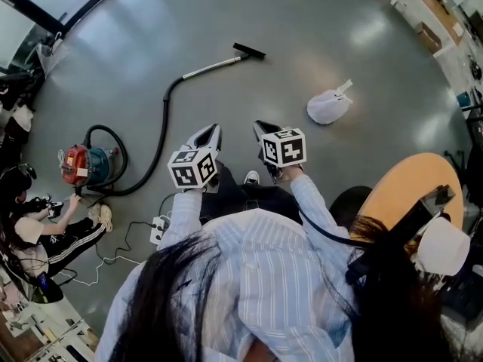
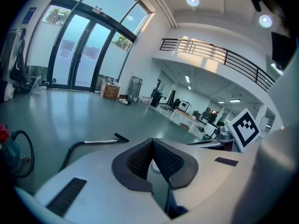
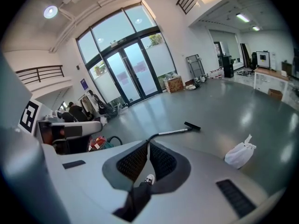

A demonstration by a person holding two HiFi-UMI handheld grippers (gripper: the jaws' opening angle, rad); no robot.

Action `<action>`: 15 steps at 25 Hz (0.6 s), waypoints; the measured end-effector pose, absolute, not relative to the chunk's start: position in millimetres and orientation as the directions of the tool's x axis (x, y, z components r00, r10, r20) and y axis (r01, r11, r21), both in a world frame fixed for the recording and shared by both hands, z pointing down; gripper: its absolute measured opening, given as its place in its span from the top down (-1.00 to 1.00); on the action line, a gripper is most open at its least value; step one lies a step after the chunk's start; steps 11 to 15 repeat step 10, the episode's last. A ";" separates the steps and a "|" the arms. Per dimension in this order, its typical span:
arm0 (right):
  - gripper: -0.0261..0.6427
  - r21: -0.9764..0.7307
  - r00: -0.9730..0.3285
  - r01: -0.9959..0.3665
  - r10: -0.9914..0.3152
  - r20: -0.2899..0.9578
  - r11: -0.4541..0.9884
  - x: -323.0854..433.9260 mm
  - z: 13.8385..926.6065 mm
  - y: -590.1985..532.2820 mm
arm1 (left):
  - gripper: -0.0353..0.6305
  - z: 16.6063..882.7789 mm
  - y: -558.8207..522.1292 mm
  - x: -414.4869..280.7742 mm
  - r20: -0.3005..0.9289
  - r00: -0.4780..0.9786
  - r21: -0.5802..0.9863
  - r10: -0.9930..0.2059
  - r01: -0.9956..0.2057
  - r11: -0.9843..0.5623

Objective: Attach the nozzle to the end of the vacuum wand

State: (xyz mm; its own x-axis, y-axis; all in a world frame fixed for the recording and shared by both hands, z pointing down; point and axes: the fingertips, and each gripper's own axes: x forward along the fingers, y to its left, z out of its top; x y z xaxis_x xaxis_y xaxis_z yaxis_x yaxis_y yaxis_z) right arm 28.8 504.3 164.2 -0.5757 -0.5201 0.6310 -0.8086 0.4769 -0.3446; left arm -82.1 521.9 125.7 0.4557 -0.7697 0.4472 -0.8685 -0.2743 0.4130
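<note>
I see a glossy grey floor (image 1: 317, 44) spreading wide across a tall, bright hall. Full-height glass doors (image 2: 79, 55) let in daylight on one side. A railed balcony (image 2: 219, 55) runs above white walls (image 2: 140, 64), round ceiling lights (image 2: 192, 0) glow overhead, and a round wooden table (image 1: 400, 183) sits at the head view's right.

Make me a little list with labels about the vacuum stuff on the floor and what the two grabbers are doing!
place: big hall with a grey floor
vacuum cleaner: red, on the floor at the left
hose: black, curves from the vacuum cleaner to the wand
wand: silver, lying flat
nozzle: black, at the wand's far end; joined or not, cannot tell
white bag: on the floor, right of the wand
left gripper: shut, holding nothing
right gripper: shut, holding nothing
</note>
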 end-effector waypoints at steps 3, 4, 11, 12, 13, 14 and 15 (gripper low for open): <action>0.86 -0.358 -0.560 -0.825 -0.545 0.624 0.437 49.9 167.9 501.0 | 0.88 113.1 512.3 -84.4 0.440 0.448 0.398 -0.778 -0.874 -0.279; 0.86 -0.364 -0.553 -0.831 -0.555 0.622 0.421 57.1 168.8 498.7 | 0.88 107.9 507.4 -85.1 0.437 0.445 0.391 -0.782 -0.877 -0.281; 0.86 -0.359 -0.522 -0.853 -0.601 0.605 0.380 85.6 162.3 479.3 | 0.88 84.3 485.6 -68.2 0.424 0.457 0.353 -0.782 -0.878 -0.322; 0.86 -0.359 -0.522 -0.853 -0.601 0.605 0.380 85.6 162.3 479.3 | 0.88 84.3 485.6 -68.2 0.424 0.457 0.353 -0.782 -0.878 -0.322; 0.86 -0.359 -0.522 -0.853 -0.601 0.605 0.380 85.6 162.3 479.3 | 0.88 84.3 485.6 -68.2 0.424 0.457 0.353 -0.782 -0.878 -0.322; 0.86 -0.359 -0.522 -0.853 -0.601 0.605 0.380 85.6 162.3 479.3 | 0.88 84.3 485.6 -68.2 0.424 0.457 0.353 -0.782 -0.878 -0.322; 0.86 -0.359 -0.522 -0.853 -0.601 0.605 0.380 85.6 162.3 479.3 | 0.88 84.3 485.6 -68.2 0.424 0.457 0.353 -0.782 -0.878 -0.322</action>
